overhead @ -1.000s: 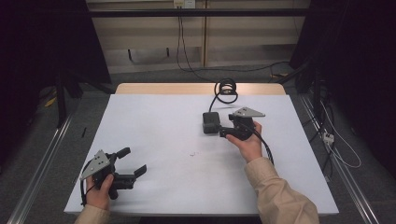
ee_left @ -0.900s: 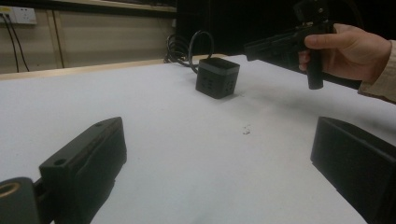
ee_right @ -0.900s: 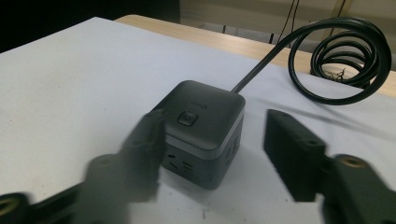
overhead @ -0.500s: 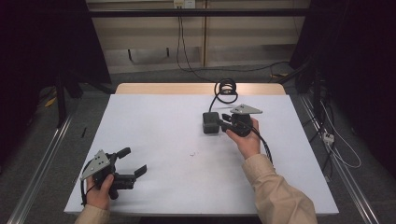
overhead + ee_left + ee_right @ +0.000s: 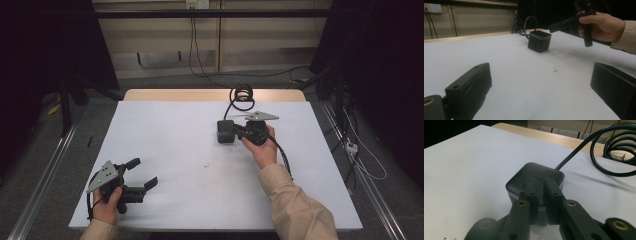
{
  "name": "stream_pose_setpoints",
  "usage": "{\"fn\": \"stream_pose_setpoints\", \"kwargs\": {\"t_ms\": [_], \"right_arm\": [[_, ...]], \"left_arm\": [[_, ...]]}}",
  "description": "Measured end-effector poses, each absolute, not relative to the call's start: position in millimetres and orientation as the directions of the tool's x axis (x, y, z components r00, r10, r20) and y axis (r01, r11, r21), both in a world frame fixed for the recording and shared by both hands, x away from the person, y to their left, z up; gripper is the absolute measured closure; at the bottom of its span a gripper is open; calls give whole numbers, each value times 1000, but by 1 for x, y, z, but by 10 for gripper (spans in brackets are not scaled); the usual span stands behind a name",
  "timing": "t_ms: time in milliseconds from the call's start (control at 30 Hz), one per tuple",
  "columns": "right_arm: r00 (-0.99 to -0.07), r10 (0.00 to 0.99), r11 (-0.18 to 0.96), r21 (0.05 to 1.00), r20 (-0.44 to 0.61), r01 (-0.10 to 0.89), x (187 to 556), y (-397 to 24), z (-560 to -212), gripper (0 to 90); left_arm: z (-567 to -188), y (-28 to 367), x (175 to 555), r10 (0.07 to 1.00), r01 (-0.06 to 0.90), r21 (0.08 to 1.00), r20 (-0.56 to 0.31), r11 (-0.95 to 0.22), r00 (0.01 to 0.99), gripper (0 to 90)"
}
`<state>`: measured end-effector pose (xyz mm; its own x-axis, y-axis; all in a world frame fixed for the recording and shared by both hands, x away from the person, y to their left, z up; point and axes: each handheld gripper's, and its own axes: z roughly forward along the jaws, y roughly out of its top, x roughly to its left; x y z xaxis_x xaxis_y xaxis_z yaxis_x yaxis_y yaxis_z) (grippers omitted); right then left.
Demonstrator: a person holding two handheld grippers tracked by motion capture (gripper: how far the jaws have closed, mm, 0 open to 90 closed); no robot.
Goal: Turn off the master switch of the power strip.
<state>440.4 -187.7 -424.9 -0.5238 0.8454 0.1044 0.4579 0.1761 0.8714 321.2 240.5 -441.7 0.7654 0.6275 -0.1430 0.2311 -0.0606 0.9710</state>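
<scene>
White sheeting covers the table [image 5: 165, 130], bare but for one object toward its far right. That object, a dark grey cube-shaped power adapter [image 5: 225, 131] with a paler band round its middle, sits flat on the sheet, its black coiled cable [image 5: 243, 93] trailing to the far edge. The right gripper [image 5: 541, 185] hovers at the cube's top; its jaws have just been closing and now stand nearly together with nothing between them, perhaps to press or nudge rather than clasp. The left gripper [image 5: 141, 173] rests near the front-left corner, jaws spread and empty, well apart from the work.
</scene>
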Motion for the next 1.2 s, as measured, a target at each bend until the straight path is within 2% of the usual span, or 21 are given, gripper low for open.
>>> {"fn": "stream_pose_setpoints", "kwargs": {"t_ms": [167,1200], "right_arm": [[-523,845,166,875,112,455,443,-187,-426,900],[-553,829,211,866,88,454,455,-174,-428,900]], "left_arm": [[-442,239,321,624,231,971,-144,-61,768,33],[-443,240,322,627,238,969,-146,-65,766,33]]}}
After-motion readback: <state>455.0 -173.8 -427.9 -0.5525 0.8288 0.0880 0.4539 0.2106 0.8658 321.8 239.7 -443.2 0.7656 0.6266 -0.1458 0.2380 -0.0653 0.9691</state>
